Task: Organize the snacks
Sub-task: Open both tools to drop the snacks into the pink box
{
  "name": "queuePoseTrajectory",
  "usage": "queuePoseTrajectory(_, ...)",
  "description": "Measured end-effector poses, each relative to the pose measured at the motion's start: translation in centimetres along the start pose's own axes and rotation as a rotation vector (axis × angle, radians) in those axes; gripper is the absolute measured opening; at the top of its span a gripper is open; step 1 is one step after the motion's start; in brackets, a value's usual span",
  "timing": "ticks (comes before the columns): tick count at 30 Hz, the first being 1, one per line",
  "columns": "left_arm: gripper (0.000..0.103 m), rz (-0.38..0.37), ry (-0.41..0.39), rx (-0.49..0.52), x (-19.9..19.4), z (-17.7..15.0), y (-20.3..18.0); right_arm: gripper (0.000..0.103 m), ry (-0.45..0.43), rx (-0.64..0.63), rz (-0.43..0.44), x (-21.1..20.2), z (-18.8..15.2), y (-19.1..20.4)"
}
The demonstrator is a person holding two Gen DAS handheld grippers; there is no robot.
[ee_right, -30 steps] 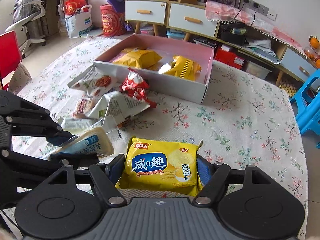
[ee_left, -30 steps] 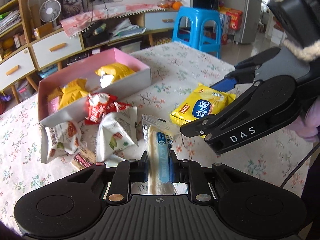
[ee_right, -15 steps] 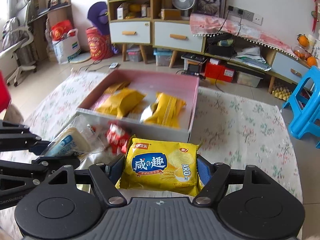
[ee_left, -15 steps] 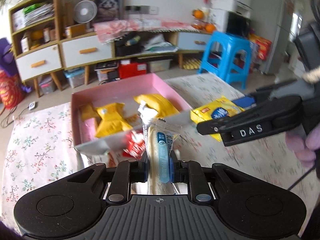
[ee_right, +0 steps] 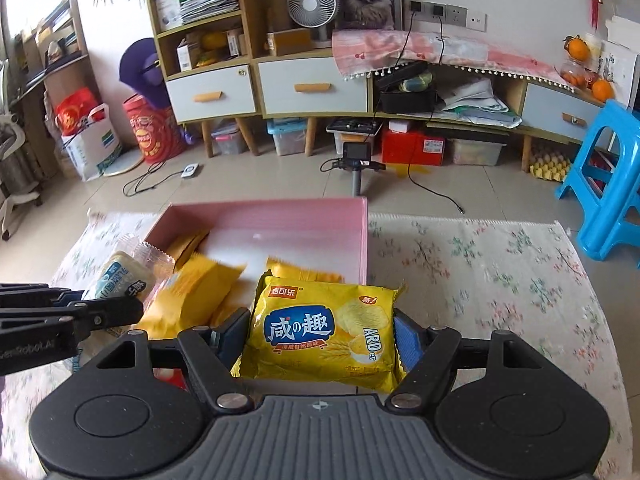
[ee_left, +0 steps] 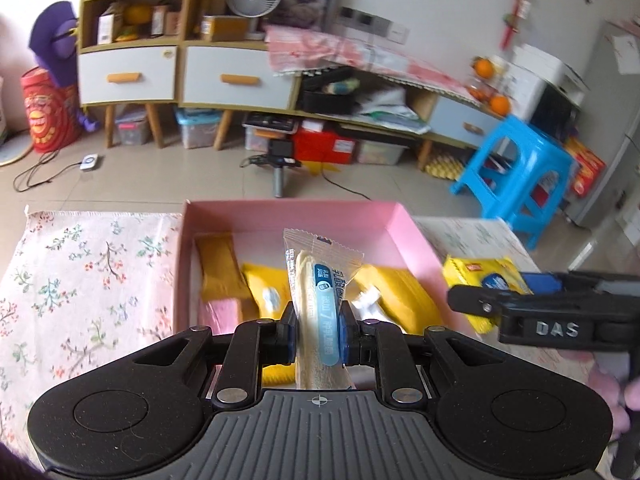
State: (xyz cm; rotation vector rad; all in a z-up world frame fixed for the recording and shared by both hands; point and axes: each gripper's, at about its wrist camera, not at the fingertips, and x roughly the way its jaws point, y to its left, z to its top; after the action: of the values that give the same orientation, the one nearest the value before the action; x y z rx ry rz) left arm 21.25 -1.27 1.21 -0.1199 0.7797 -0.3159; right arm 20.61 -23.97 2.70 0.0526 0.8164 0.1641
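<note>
My left gripper (ee_left: 318,330) is shut on a long clear-wrapped white snack with a blue label (ee_left: 320,280), held upright over the pink box (ee_left: 280,218). My right gripper (ee_right: 320,338) is shut on a flat yellow cracker packet (ee_right: 324,330), held over the box's near right corner. Several yellow packets (ee_left: 394,294) lie inside the box. In the left wrist view the right gripper (ee_left: 500,304) comes in from the right with the yellow packet (ee_left: 480,272). In the right wrist view the left gripper (ee_right: 116,310) shows at the left edge with the white snack (ee_right: 120,278).
The pink box (ee_right: 280,216) stands on a table under a floral cloth (ee_right: 480,264), at its far edge. Beyond lie a tiled floor, a low cabinet with drawers (ee_right: 312,84), a camera on a stand (ee_right: 356,156) and a blue stool (ee_right: 604,184).
Both grippers moved with their snacks from the loose pile on the cloth to above the pink box, rolling level. The loose packets in front of the box have dropped out of view.
</note>
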Motion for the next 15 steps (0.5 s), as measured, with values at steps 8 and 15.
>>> queuePoseTrajectory(8, 0.016, 0.019, 0.022, -0.071, 5.0, 1.5, 1.2, 0.063, -0.025, 0.030, -0.004, 3.3, 2.1, 0.2)
queuePoseTrajectory(15, 0.017, 0.028, 0.016, -0.110, 7.4, 2.1, 1.6, 0.064, -0.037, 0.076, -0.006, 5.2, 2.9, -0.6)
